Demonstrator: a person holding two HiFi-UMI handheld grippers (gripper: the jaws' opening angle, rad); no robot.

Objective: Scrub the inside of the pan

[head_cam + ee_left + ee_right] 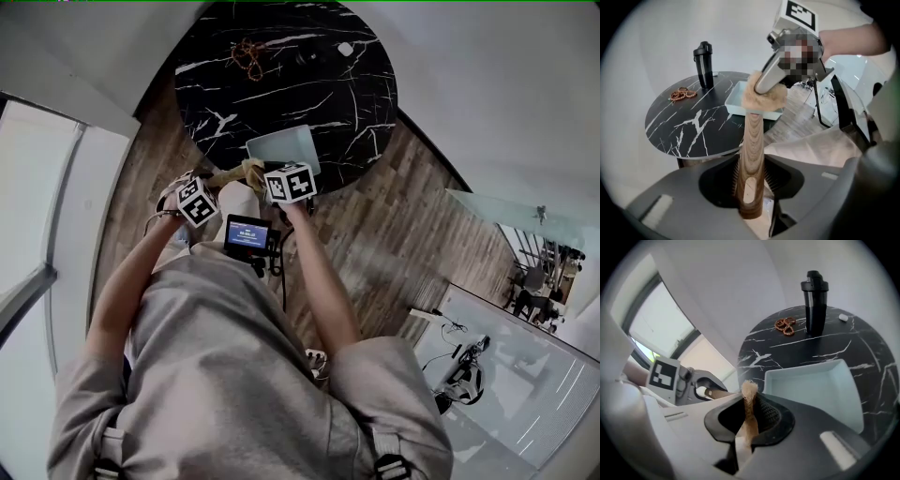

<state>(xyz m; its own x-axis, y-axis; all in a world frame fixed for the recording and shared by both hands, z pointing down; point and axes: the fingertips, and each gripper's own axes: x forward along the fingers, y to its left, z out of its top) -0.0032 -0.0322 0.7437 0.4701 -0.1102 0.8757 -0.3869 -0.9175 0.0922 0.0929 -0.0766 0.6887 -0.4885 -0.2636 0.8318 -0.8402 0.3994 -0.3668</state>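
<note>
A pale blue rectangular pan (281, 148) (811, 385) lies at the near edge of a round black marble table (281, 84). A wooden-handled brush (753, 145) with a tan fibre head (776, 101) hangs in the air in front of the table, between both grippers. My left gripper (751, 187) is open, with the handle standing between its jaws and a small gap beside it. My right gripper (749, 420) is shut on the tan fibre head (750, 404). In the head view both grippers (211, 187) (262, 176) meet just short of the pan.
A black lidded bottle (814, 303) (703, 63) and a string of brown beads (786, 326) stand on the far part of the table. A small white object (843, 317) lies near the bottle. A small screen (247, 234) hangs at the person's chest. Wood floor surrounds the table.
</note>
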